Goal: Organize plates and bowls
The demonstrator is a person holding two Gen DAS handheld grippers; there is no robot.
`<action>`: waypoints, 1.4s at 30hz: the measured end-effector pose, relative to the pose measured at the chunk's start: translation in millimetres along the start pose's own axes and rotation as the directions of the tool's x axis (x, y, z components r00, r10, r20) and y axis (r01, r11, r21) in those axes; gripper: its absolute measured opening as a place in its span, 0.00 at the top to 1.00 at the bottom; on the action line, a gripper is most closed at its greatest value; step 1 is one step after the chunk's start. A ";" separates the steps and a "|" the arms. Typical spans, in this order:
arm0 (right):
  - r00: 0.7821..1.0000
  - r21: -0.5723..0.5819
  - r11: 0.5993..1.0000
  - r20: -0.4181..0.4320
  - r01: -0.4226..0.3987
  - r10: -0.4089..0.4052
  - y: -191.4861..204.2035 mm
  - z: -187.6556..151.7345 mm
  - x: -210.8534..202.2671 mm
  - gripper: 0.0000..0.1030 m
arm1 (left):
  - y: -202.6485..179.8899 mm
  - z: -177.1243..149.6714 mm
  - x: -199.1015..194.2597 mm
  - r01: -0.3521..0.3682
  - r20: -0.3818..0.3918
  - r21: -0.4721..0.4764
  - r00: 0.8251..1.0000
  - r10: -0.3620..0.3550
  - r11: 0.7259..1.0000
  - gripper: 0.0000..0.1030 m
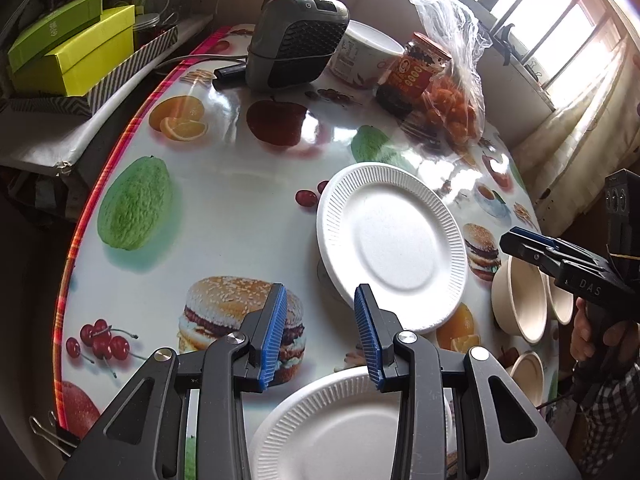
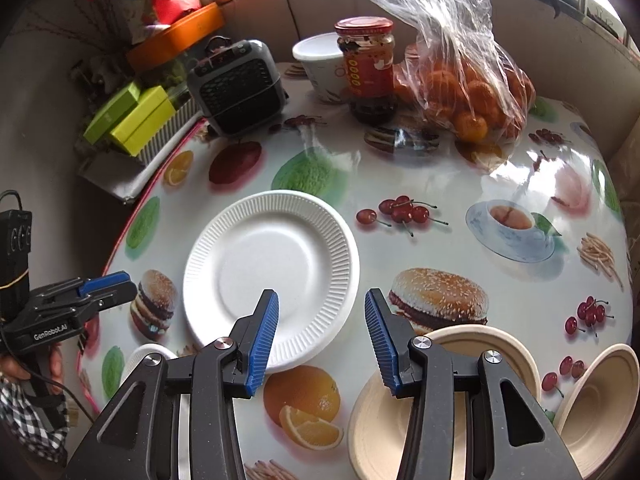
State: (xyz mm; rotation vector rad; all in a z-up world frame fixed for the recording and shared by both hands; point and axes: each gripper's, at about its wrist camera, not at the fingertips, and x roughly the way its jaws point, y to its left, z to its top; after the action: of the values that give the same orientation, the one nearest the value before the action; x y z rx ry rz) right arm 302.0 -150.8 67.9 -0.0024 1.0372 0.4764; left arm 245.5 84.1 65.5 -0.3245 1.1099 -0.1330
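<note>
A white ribbed foam plate [image 1: 394, 246] lies on the fruit-print table [image 1: 224, 184]; it also shows in the right wrist view [image 2: 272, 276]. A second white plate [image 1: 332, 428] lies under my left gripper [image 1: 322, 328], which is open and empty above the table. My right gripper [image 2: 322, 336] is open and empty, between the plate and a beige bowl [image 2: 400, 412]. A second beige bowl [image 2: 600, 404] leans at the far right. In the left wrist view the beige bowls [image 1: 520, 304] sit under the right gripper [image 1: 532, 246].
At the back stand a grey mini heater [image 1: 296, 32], a white paper cup [image 1: 368, 54], a red-labelled jar [image 1: 412, 76] and a plastic bag of oranges [image 2: 468, 92]. Green boxes [image 1: 72, 52] sit beyond the table's left edge. A third small bowl [image 1: 528, 372] lies near the front.
</note>
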 end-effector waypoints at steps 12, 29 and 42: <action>0.995 0.030 1.000 -0.099 -0.006 0.009 -25.4 16.7 53.2 0.57 | -2.1 15.1 37.5 0.005 -0.070 -0.033 0.998 -0.008 0.999 0.65; 0.989 0.042 0.998 -0.133 -0.053 0.058 -33.3 17.4 72.1 0.68 | -7.8 17.9 56.0 -0.016 -0.110 -0.032 0.994 0.012 0.999 0.66; 0.988 0.033 0.998 -0.140 -0.057 0.061 -29.2 17.9 74.6 0.79 | -7.9 19.6 61.4 -0.021 -0.115 -0.034 0.993 0.017 0.999 0.80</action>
State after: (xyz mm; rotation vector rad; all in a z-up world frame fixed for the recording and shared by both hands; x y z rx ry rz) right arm 358.9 -144.7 9.1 0.0208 1.1854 0.5201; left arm 290.7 64.1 23.3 -0.3410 1.2300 -0.1165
